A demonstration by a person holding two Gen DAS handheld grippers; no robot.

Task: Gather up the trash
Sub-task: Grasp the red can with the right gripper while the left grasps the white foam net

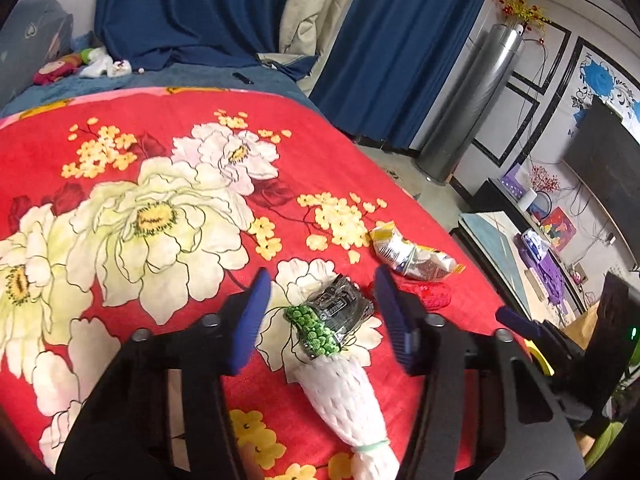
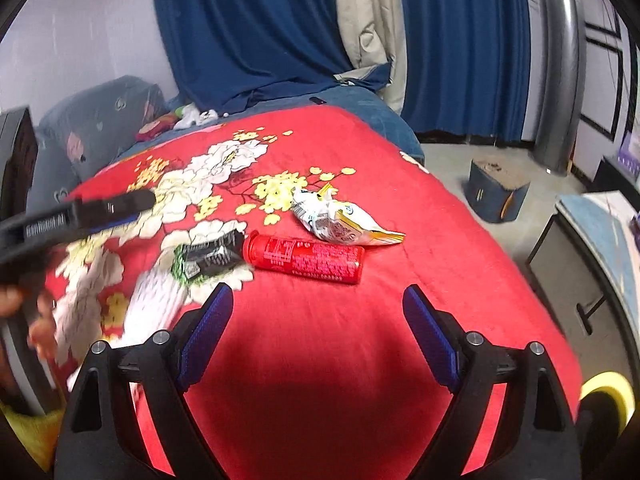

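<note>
Trash lies on a red floral blanket (image 1: 160, 128) on a bed. A black and green crumpled wrapper (image 1: 334, 316) and a white foam net sleeve (image 1: 344, 396) lie between the open fingers of my left gripper (image 1: 324, 280), which hovers just above them. A crumpled white and yellow snack bag (image 1: 408, 254) and a red tube (image 1: 434, 294) lie to the right. In the right wrist view the red tube (image 2: 306, 258), snack bag (image 2: 340, 226) and black wrapper (image 2: 208, 258) lie ahead of my open, empty right gripper (image 2: 318, 296). The left gripper (image 2: 100, 212) shows at left.
Blue curtains (image 1: 200, 8) hang behind the bed. Toys (image 1: 80, 64) sit at the bed's far end. A blue box (image 2: 498, 190) stands on the floor at right. A silver column (image 1: 468, 104), a TV (image 1: 604, 152) and a low table (image 1: 500, 256) are at right.
</note>
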